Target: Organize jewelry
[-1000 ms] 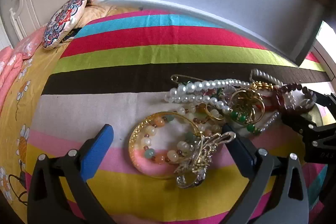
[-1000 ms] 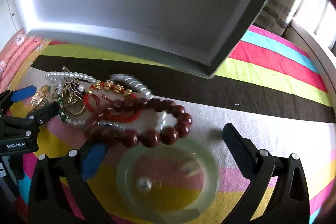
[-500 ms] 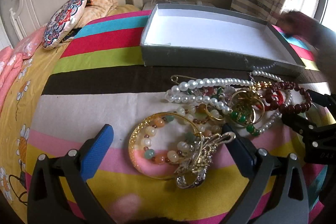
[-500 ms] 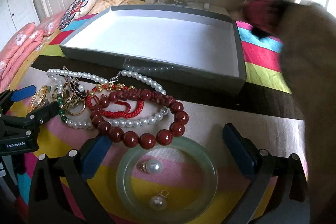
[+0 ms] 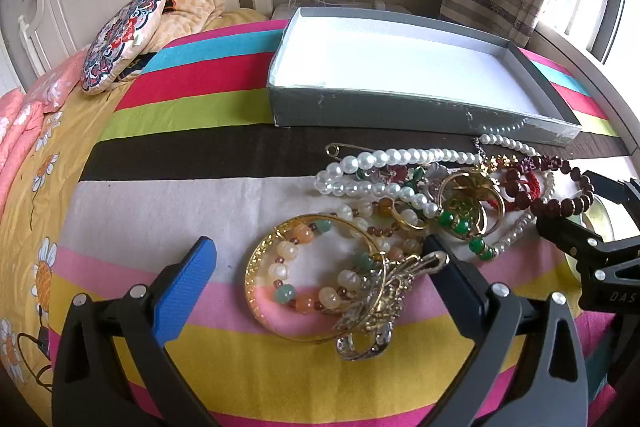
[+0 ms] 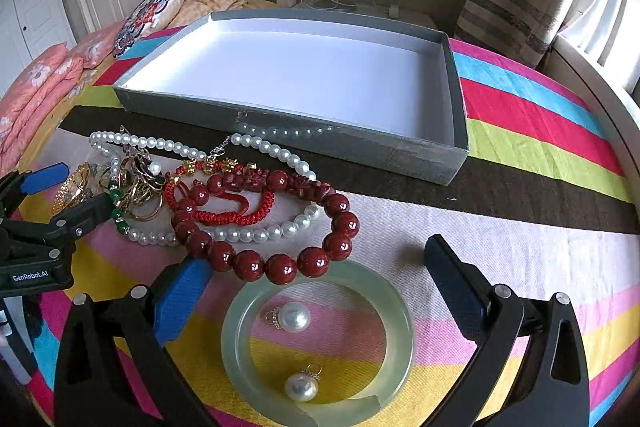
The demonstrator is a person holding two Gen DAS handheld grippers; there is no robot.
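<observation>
Both tongs wide open, holding nothing — left tongs (image 5: 320, 259) over the gold bangle (image 5: 316, 279) and brooch (image 5: 380, 311), right tongs (image 6: 316, 267) over the jade bangle (image 6: 320, 343) with two pearl earrings inside. Jewelry pile on striped bed (image 6: 520, 227), red bead bracelet (image 6: 276, 227) touching the jade bangle — gray box (image 6: 456, 95) just behind.

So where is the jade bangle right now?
In the right wrist view, the jade bangle lies between the open jaws, ringing two pearl earrings, with the red bead bracelet overlapping its far rim.
</observation>
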